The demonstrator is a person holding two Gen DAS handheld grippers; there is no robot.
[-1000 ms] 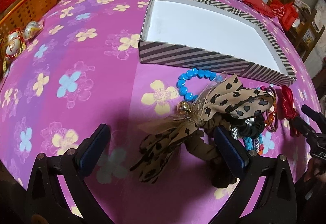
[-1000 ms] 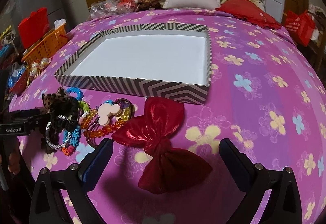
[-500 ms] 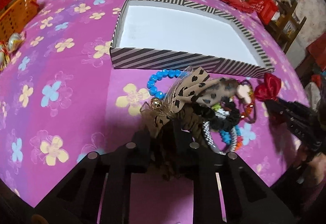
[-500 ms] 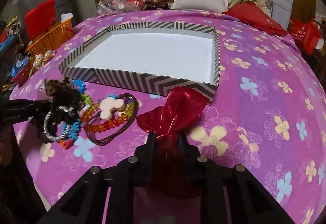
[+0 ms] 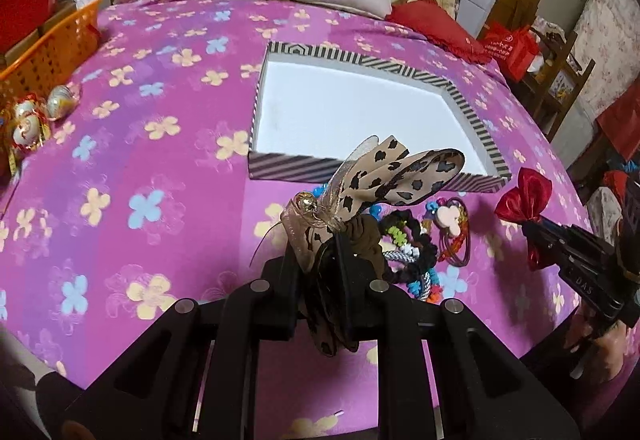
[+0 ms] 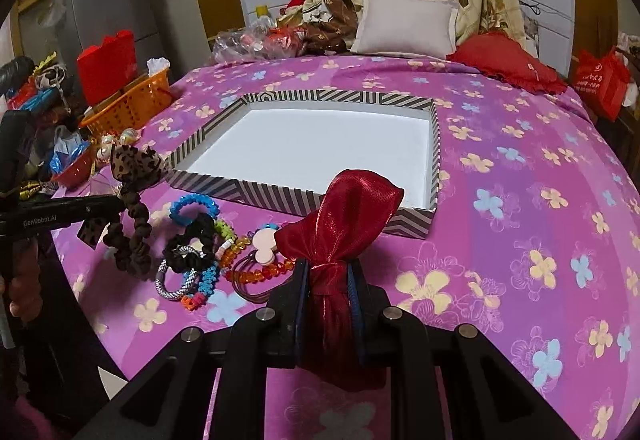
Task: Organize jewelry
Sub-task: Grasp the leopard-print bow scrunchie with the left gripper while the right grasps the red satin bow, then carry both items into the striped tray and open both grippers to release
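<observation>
Nearest the observer, the left gripper [image 5: 336,240] is clamped on the leopard bow [image 5: 384,176], which hangs clear of the purple bedspread [image 5: 132,144] just in front of the striped box [image 5: 280,164]. The right gripper [image 6: 328,276] is likewise clamped on the knot of the red bow [image 6: 352,208], held in the air short of the box's near wall. Both items are therefore picked up but not yet delivered. Between the two grippers, on the bedspread in front of the box, a pile of bracelets and hair ties [image 6: 200,256] lies untouched, including a blue bead bracelet [image 6: 192,204] and an orange bead strand [image 6: 260,272]. Beyond it, the box's white floor is bare; nothing has been placed inside. Judgement: the task is at an early stage, with two pieces in transit and the whole pile outstanding. Farther off, an orange basket [image 6: 132,104] stands left of the box.
</observation>
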